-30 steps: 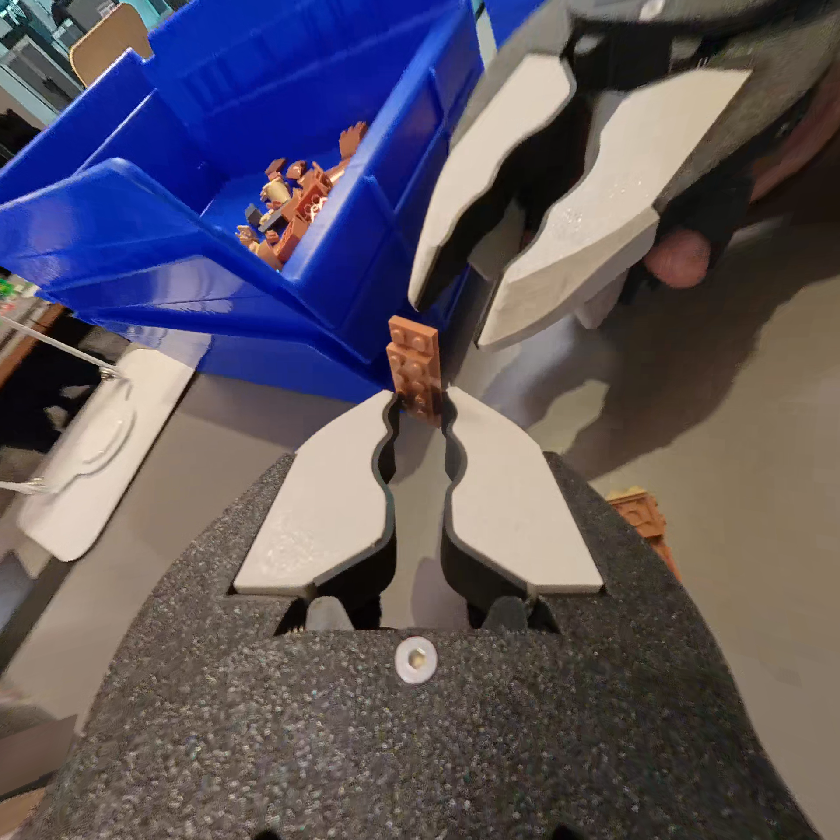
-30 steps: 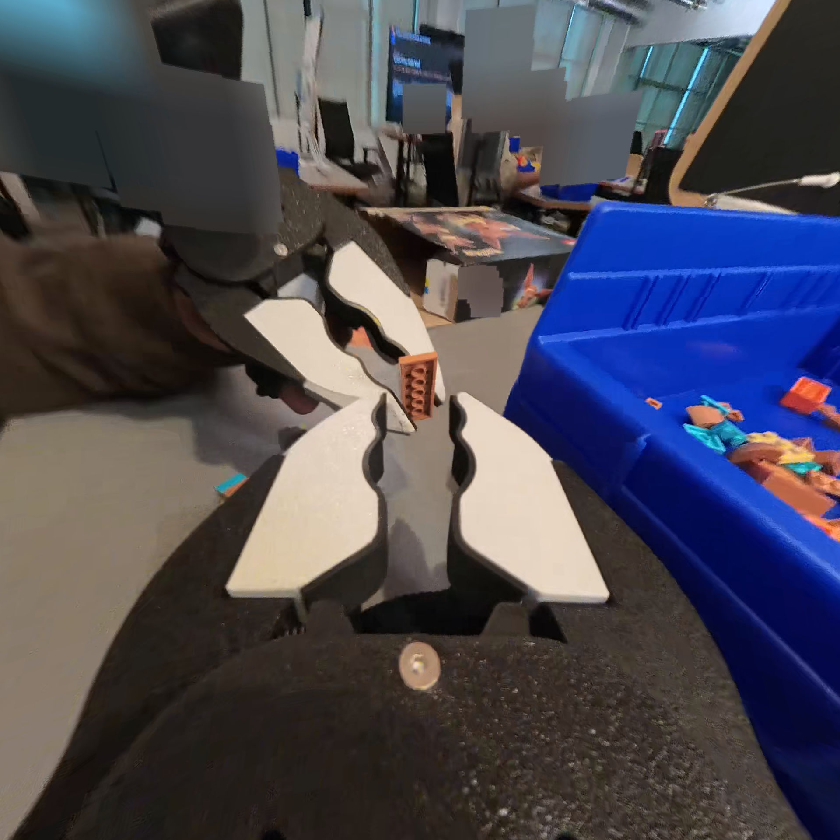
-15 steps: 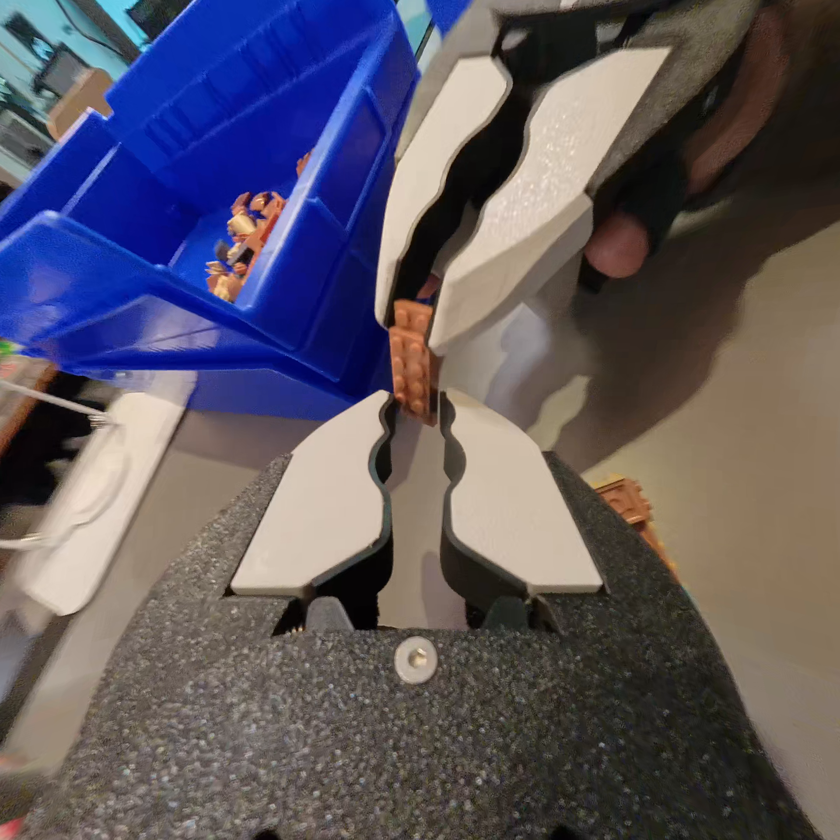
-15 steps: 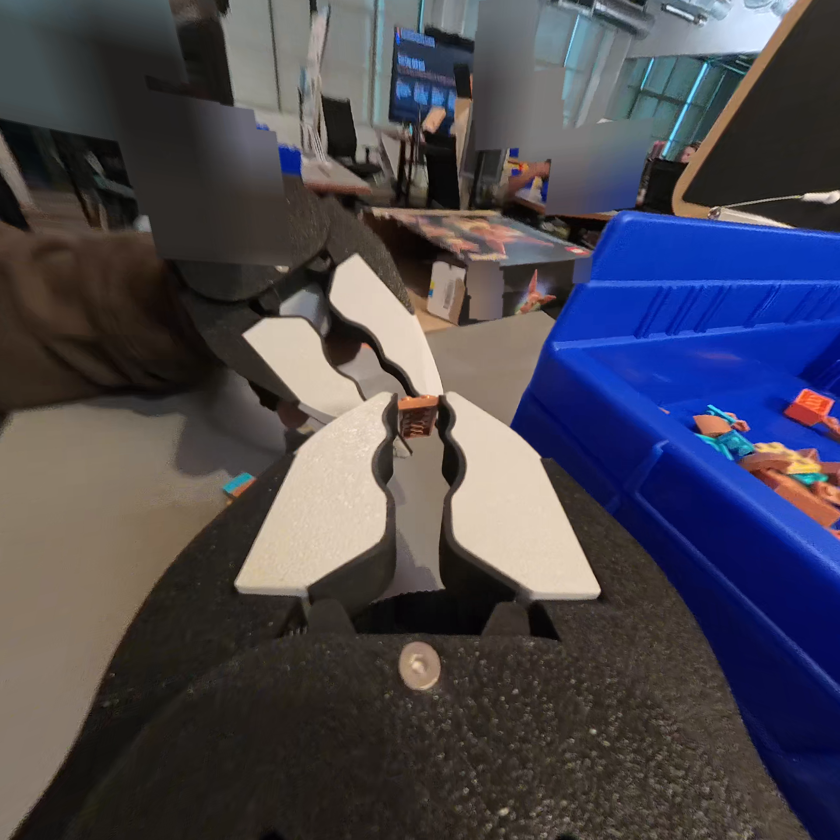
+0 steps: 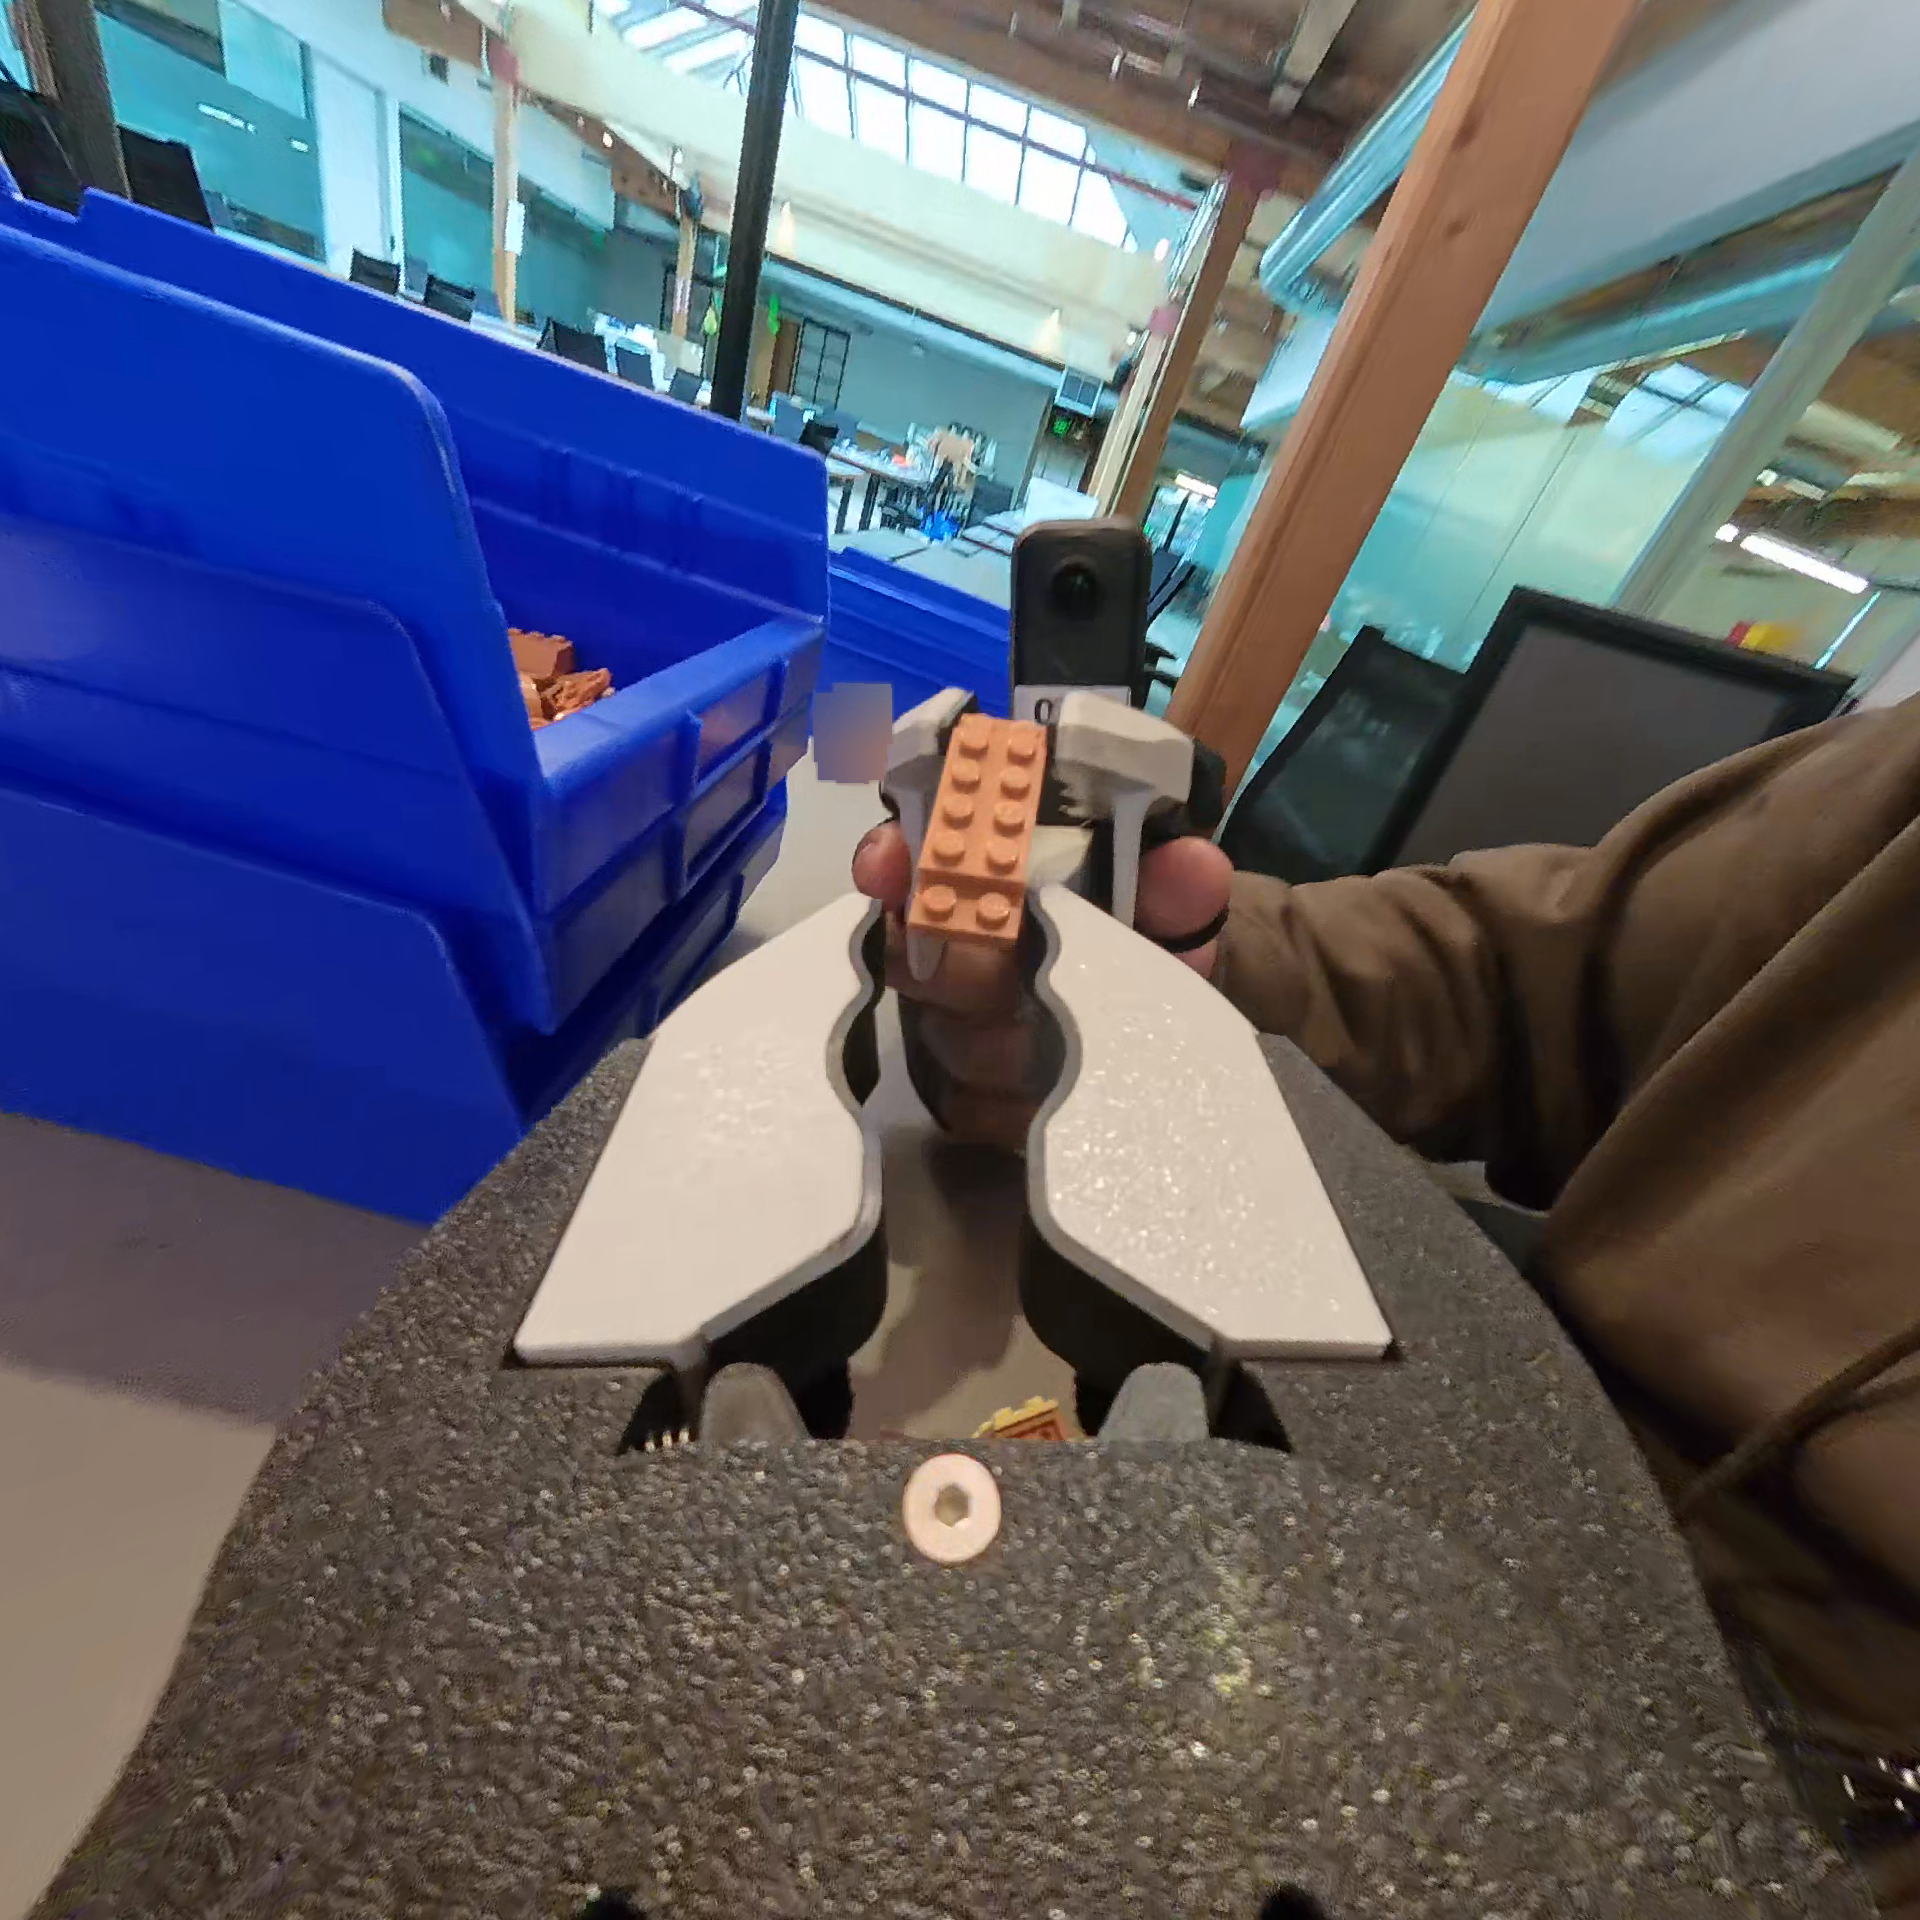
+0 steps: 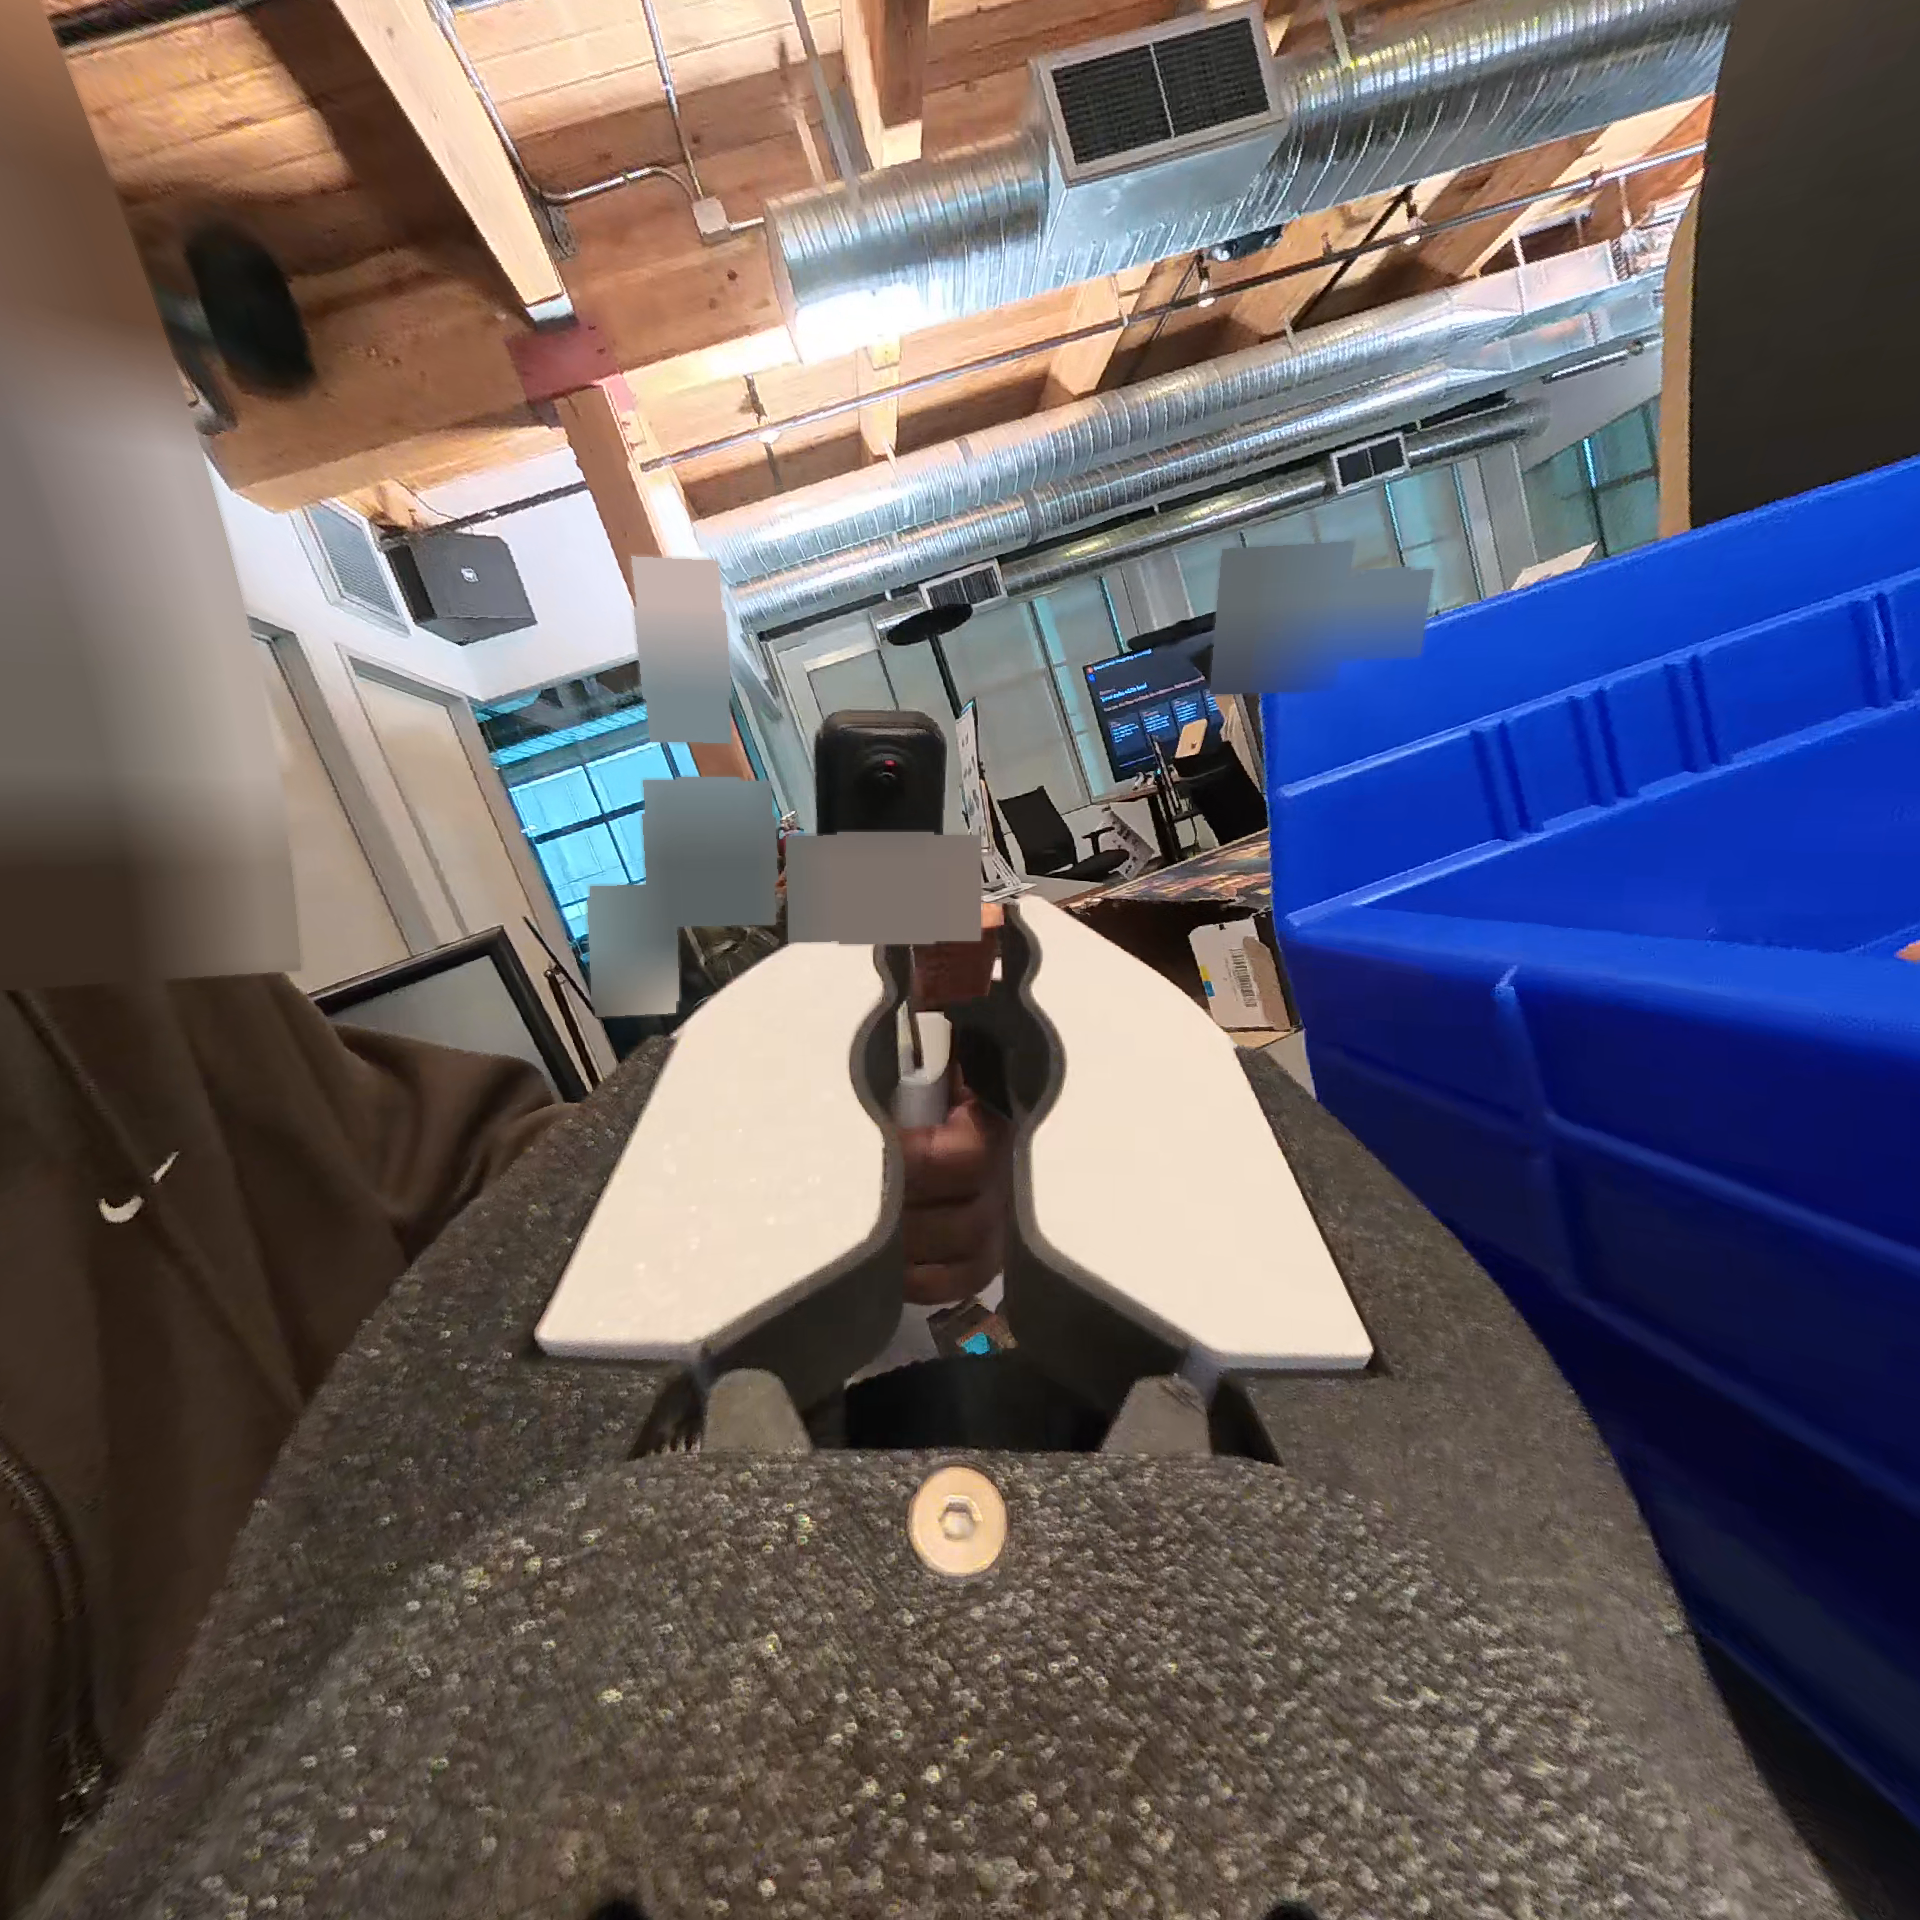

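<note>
Now tilted up level, tip to tip | left gripper (image 5: 956,920) clamped on brick (image 5: 977,826) lower end | right gripper (image 6: 948,935), earlier open, now pinching upper end | blue bin (image 5: 644,748) alongside

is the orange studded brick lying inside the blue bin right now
No, the orange brick is held up in the air between the gripper fingertips, to the right of the blue bin.

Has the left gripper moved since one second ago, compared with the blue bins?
Yes. The left gripper has tilted upward: the blue bins were seen from above before, and now appear from the side, with the ceiling visible.
</note>
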A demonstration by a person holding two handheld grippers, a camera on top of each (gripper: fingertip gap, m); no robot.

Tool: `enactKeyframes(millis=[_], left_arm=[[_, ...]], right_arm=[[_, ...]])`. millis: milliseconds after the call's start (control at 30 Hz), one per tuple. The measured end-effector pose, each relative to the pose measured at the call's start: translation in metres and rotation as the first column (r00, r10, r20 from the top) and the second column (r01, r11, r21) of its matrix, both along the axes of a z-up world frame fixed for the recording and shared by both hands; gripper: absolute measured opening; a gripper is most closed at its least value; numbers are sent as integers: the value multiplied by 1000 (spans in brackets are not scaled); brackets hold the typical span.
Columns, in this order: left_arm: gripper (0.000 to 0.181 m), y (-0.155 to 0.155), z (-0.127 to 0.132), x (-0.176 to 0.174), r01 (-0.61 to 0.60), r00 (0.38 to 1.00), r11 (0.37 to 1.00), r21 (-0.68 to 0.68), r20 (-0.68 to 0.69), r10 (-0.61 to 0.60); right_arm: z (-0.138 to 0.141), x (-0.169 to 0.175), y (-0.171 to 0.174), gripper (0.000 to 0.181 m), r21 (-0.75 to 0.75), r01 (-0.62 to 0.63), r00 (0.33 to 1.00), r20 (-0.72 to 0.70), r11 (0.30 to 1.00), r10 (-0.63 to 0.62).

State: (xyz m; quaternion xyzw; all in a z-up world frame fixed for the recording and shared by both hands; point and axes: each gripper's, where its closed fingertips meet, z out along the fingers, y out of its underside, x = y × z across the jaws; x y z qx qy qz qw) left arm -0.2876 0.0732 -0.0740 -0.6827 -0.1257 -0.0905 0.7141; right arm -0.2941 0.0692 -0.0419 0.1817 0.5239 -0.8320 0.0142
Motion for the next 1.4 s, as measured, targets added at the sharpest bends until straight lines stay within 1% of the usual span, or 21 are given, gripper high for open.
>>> enactKeyframes(millis=[167, 300, 400, 533, 600, 667, 733, 767, 833, 900, 967, 1033, 1067, 1133, 1167, 1233, 1300, 1400], left_arm=[[19, -1, 7, -1, -15, 1000, 999, 50, -8, 15], [19, -2, 8, 0, -20, 999, 999, 49, -24, 21], [18, -2, 9, -1, -38, 997, 999, 34, -72, 41], [18, -5, 12, -1, -67, 981, 998, 19, -178, 70], [17, -6, 10, -2, -95, 967, 995, -19, -239, 88], [17, -8, 7, -6, -164, 930, 983, -85, -345, 125], [17, -10, -2, -11, -242, 872, 951, -191, -472, 127], [17, -12, -6, -14, -286, 834, 928, -238, -539, 119], [17, -15, -13, -18, -357, 760, 882, -307, -644, 83], [17, -17, -20, -19, -407, 698, 841, -356, -715, 36], [17, -18, -29, -23, -478, 612, 784, -397, -790, -27], [17, -18, -38, -23, -529, 531, 734, -426, -841, -105], [17, -17, -42, -22, -546, 498, 717, -434, -856, -138], [17, -17, -46, -24, -596, 436, 674, -436, -881, -185], [17, -17, -47, -24, -606, 413, 670, -429, -889, -196], [17, -15, -44, -22, -611, 392, 674, -415, -899, -198], [17, -15, -43, -21, -623, 363, 668, -407, -907, -213], [17, -13, -45, -18, -628, 338, 663, -407, -910, -239]], right_arm=[[1, -2, 3, 17, -28, 0, 1000, 14, 1000, 0], [2, -1, 3, 17, -38, -7, 1000, 21, 999, 8], [2, -1, 3, 17, -38, -19, 999, 31, 999, 20], [2, 1, 1, 17, -37, -53, 998, 42, 998, 54], [1, 1, 1, 18, -14, -52, 998, 38, 999, 52], [-3, -3, 1, 19, 63, -14, 1000, 17, 998, 13], [-10, -5, 2, 23, 206, 54, 997, -72, 977, -40], [-14, -5, 2, 25, 292, 103, 987, -145, 951, -63], [-24, -4, 2, 26, 449, 212, 947, -314, 868, -69], [-36, -7, 2, 28, 574, 348, 884, -464, 741, -56], [-44, -11, 3, 30, 629, 484, 803, -596, 609, -22], [-50, -14, 1, 30, 642, 590, 723, -690, 490, 34], [-54, -15, -1, 30, 646, 626, 692, -719, 437, 71], [-65, -16, -4, 27, 656, 666, 656, -742, 355, 140], [-70, -15, -5, 29, 664, 675, 648, -742, 323, 172], [-78, -15, -6, 29, 669, 691, 635, -743, 273, 214], [-80, -15, -8, 30, 666, 702, 625, -746, 252, 232], [-81, -15, -12, 29, 664, 709, 621, -748, 238, 236]])
